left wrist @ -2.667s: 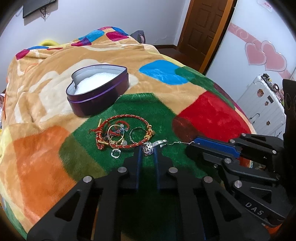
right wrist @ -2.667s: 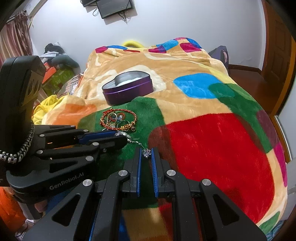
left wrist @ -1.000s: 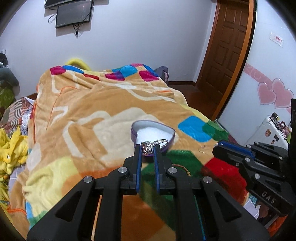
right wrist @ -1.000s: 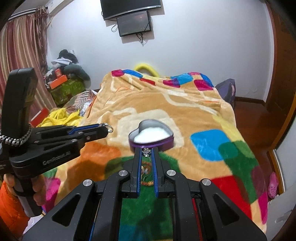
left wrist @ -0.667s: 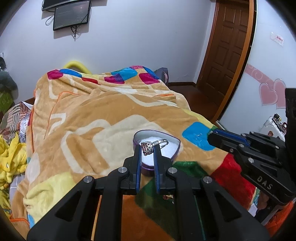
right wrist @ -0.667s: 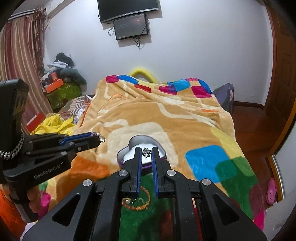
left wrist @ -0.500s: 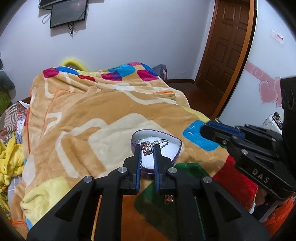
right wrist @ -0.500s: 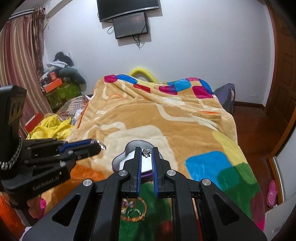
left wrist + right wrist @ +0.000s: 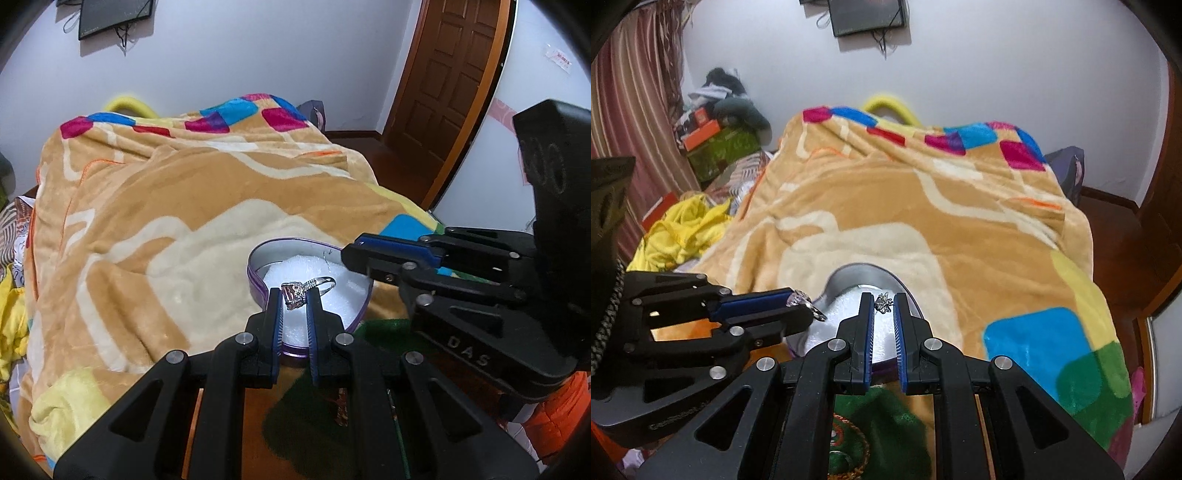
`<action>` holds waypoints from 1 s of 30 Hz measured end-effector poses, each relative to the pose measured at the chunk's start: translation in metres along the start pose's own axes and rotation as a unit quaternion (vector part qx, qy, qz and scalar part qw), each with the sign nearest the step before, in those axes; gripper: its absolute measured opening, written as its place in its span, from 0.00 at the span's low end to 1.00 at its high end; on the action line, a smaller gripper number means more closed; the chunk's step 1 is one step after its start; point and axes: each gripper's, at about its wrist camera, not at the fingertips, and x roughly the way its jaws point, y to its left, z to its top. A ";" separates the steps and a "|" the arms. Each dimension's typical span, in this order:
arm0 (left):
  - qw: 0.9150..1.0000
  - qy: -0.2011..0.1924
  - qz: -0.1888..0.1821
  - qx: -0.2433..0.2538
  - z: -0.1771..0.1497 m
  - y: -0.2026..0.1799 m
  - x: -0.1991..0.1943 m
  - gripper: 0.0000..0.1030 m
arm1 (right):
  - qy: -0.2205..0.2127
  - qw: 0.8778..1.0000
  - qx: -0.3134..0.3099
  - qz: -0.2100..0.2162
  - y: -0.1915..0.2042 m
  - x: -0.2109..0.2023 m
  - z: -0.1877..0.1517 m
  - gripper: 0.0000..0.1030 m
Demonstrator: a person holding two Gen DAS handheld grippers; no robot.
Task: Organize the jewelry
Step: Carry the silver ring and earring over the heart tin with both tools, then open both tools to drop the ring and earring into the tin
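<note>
The left gripper (image 9: pixel 294 298) pinches a silver ring (image 9: pixel 306 288) by its stone setting, held over the white foam (image 9: pixel 345 291) inside the purple heart-shaped tin (image 9: pixel 258 288), which sits on the patchwork fleece blanket (image 9: pixel 166 206); the right gripper (image 9: pixel 884 306) pinches a small silver flower-shaped pendant (image 9: pixel 882 302) above the same tin, a thin strand showing near its tip in the left view; its side reads "DAS" (image 9: pixel 468 350); the left gripper's lettering is too dim to read; red-and-gold bracelets (image 9: pixel 857 448) lie on the green patch below.
</note>
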 end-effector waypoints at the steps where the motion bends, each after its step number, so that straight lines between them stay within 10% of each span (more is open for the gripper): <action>1: 1.000 0.002 -0.001 -0.001 0.000 0.001 0.001 0.11 | 0.005 1.000 -0.001 0.001 -0.001 0.003 -0.001 0.09; 17: 1.000 -0.003 -0.007 -0.002 -0.001 0.001 -0.009 0.12 | 0.040 0.999 -0.013 -0.010 0.000 0.016 0.000 0.10; 30: 0.999 -0.030 0.016 -0.003 -0.004 0.000 -0.049 0.35 | 0.015 0.999 -0.016 -0.033 0.011 -0.016 0.001 0.25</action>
